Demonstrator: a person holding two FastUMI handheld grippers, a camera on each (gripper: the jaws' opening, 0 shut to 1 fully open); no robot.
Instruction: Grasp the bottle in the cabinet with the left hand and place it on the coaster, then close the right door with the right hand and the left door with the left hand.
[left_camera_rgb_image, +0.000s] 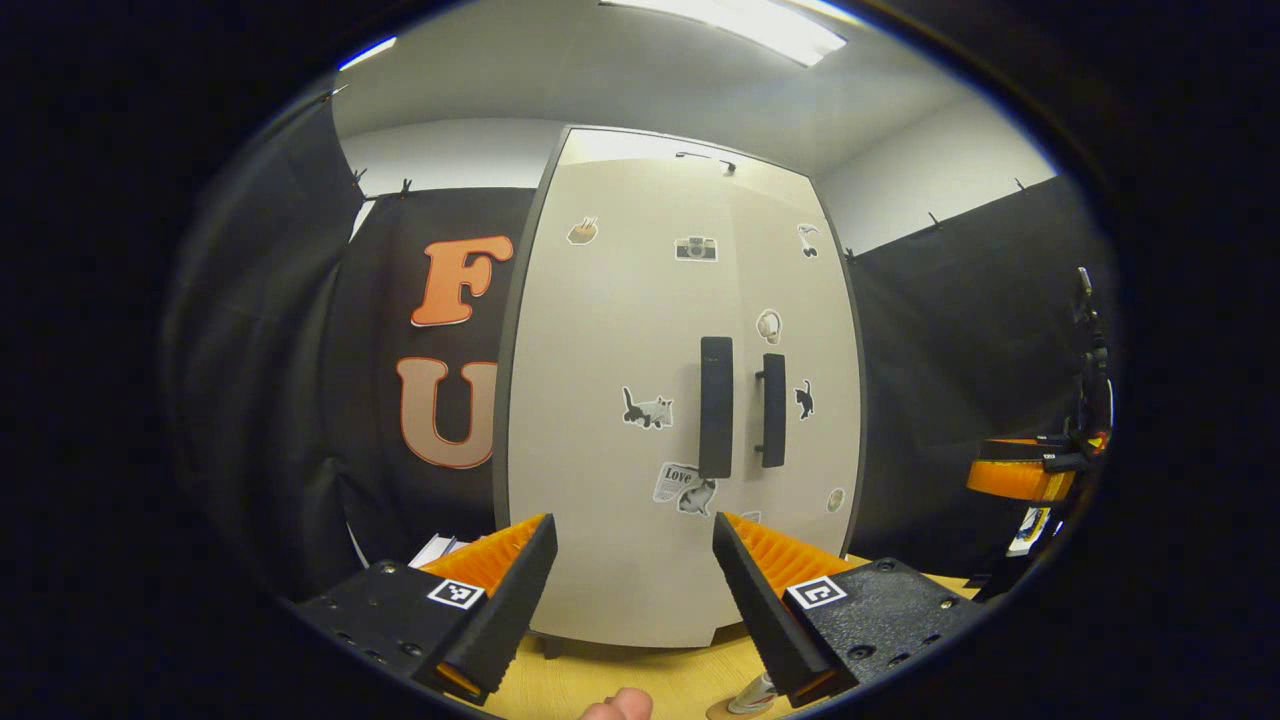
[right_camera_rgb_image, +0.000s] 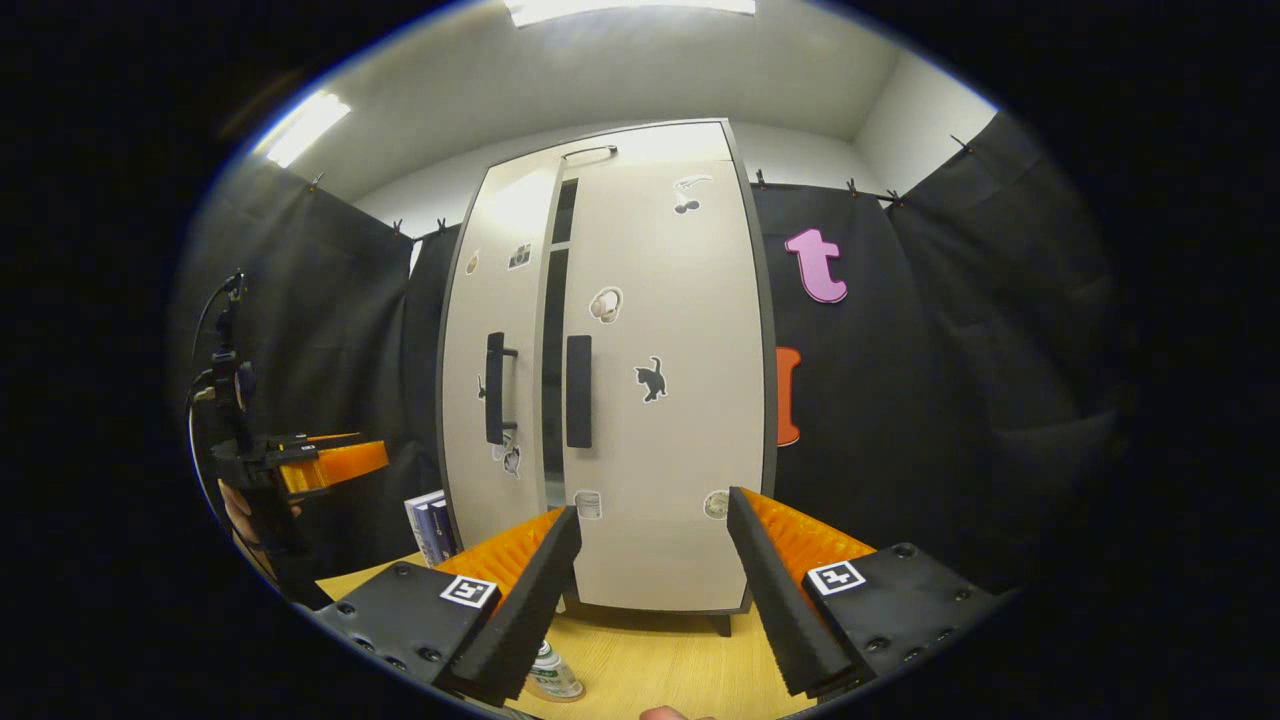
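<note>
- Where the table meets the lower edge of the right gripper view, the bottle (right_camera_rgb_image: 551, 676) stands upright, pale with a green-and-white label, just beside the right gripper's own near finger; in the left gripper view its base shows at the bottom edge on a round brownish coaster (left_camera_rgb_image: 722, 711)
- The cabinet (left_camera_rgb_image: 640, 400) stands on the wooden table (left_camera_rgb_image: 620, 680), pale and dotted with stickers; in the right gripper view a dark gap runs between the left door (right_camera_rgb_image: 495, 390) and the right door (right_camera_rgb_image: 660, 380), each with a dark vertical handle
- Left gripper (left_camera_rgb_image: 633, 590): fingers spread apart, nothing between them, facing the doors
- Right gripper (right_camera_rgb_image: 650, 600): fingers likewise spread and empty
- A small stack of books (right_camera_rgb_image: 430, 525) leans beside the cabinet's left side
- A fingertip (left_camera_rgb_image: 620, 705) shows at the bottom edge
</note>
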